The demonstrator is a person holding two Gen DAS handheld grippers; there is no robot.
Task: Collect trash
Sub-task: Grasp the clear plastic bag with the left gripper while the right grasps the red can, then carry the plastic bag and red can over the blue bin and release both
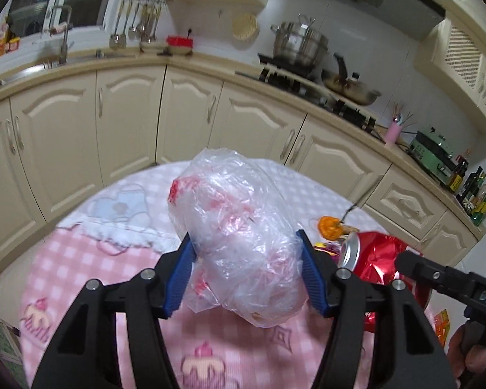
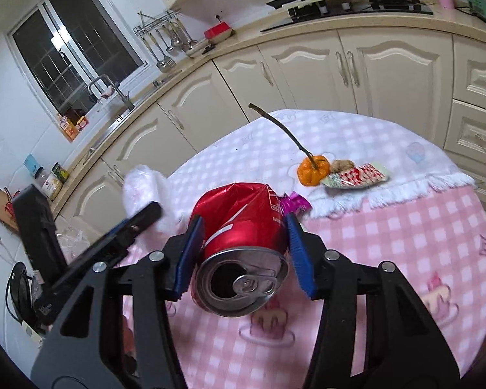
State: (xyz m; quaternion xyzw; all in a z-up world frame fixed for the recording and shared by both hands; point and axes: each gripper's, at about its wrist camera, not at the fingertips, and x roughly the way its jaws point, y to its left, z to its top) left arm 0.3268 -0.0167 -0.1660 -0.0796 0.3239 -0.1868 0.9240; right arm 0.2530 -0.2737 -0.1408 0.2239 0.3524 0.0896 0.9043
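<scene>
My left gripper (image 1: pixel 246 243) is shut on a crumpled clear plastic bag (image 1: pixel 233 227) with red print, held above the pink checked tablecloth (image 1: pixel 113 259). My right gripper (image 2: pixel 241 227) is shut on a crushed red soda can (image 2: pixel 239 223), its opened top facing the camera. The can also shows in the left wrist view (image 1: pixel 372 259), just right of the bag. The left gripper appears in the right wrist view as a black finger (image 2: pixel 129 230) at the left, with the bag (image 2: pixel 145 188) beyond it.
On the table lie a small orange pumpkin with a long stem (image 2: pixel 312 170), a walnut (image 2: pixel 341 164), a red-and-white wrapper (image 2: pixel 356 176) and a purple wrapper (image 2: pixel 295 202). Cream kitchen cabinets (image 1: pixel 129 113) and a counter with a stove (image 1: pixel 307 81) curve behind the table.
</scene>
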